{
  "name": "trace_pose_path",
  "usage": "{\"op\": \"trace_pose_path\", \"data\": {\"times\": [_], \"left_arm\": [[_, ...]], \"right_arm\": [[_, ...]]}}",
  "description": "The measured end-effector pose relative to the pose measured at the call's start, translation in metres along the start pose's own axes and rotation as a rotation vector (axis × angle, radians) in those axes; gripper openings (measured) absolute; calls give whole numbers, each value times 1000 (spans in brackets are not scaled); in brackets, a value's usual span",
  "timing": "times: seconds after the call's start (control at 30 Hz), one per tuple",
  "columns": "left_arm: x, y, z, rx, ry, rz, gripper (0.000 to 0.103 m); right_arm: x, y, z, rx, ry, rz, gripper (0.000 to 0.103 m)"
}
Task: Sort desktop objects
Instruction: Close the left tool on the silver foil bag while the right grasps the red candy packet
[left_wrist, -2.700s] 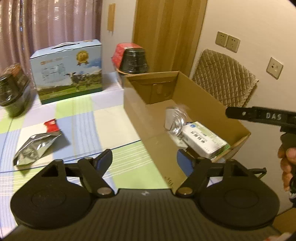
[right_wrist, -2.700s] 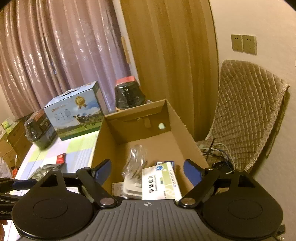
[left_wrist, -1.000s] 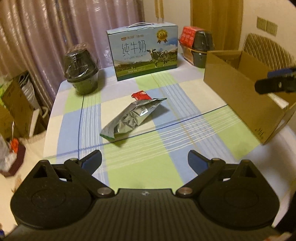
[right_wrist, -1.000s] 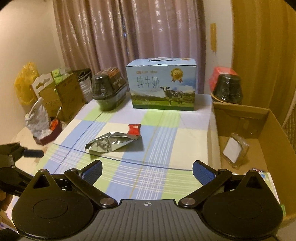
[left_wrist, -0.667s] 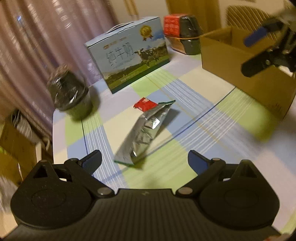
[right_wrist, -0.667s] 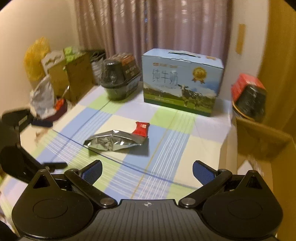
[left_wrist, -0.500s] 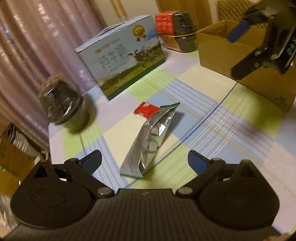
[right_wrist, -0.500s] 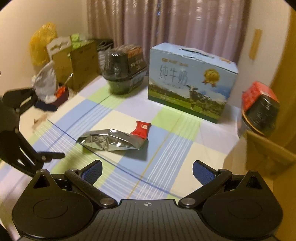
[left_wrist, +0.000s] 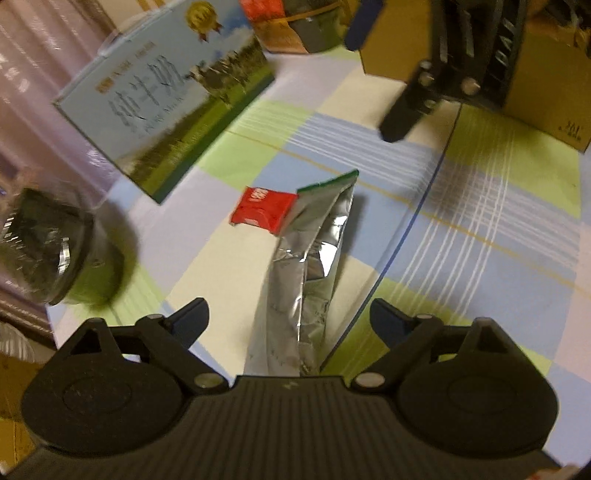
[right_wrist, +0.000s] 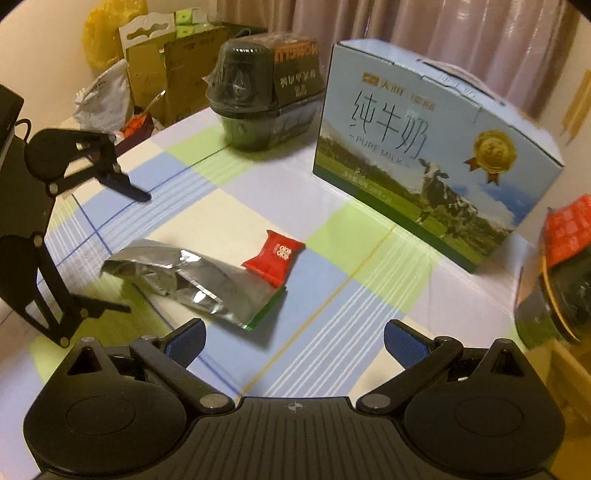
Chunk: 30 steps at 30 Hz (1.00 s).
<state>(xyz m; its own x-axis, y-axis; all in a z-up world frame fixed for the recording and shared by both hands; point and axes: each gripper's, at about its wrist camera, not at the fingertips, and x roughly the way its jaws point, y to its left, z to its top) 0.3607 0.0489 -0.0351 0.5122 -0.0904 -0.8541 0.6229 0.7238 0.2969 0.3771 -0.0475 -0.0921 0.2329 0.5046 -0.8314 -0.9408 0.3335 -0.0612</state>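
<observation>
The desk (right_wrist: 388, 302) carried a milk carton (right_wrist: 424, 155) at the back. The crumpled foil pouch (left_wrist: 306, 280) lay mid-desk, its green-edged end touching the small red sachet (left_wrist: 264, 210). The left gripper (left_wrist: 288, 321) had just been narrowing its jaws, empty above the pouch's near end; the right gripper (right_wrist: 293, 339) stood wide, empty. Likely slips: slick foil sliding free, or the sachet dragged along.

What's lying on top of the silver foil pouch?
A small red packet overlaps the silver foil pouch at its green-edged end. Whether anything lies under the pouch cannot be seen; it covers the tablecloth there.
</observation>
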Motion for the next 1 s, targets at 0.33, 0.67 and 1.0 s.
{"op": "trace_pose_path", "data": {"times": [0.33, 0.67, 1.0], "left_arm": [[42, 12, 8, 45, 33, -51, 78], [57, 16, 7, 57, 44, -104, 47], [43, 24, -29, 110, 93, -83, 45]], "right_arm": [[44, -11, 23, -1, 44, 70, 92], [71, -15, 44, 71, 53, 131, 86], [107, -6, 62, 96, 106, 147, 80]]}}
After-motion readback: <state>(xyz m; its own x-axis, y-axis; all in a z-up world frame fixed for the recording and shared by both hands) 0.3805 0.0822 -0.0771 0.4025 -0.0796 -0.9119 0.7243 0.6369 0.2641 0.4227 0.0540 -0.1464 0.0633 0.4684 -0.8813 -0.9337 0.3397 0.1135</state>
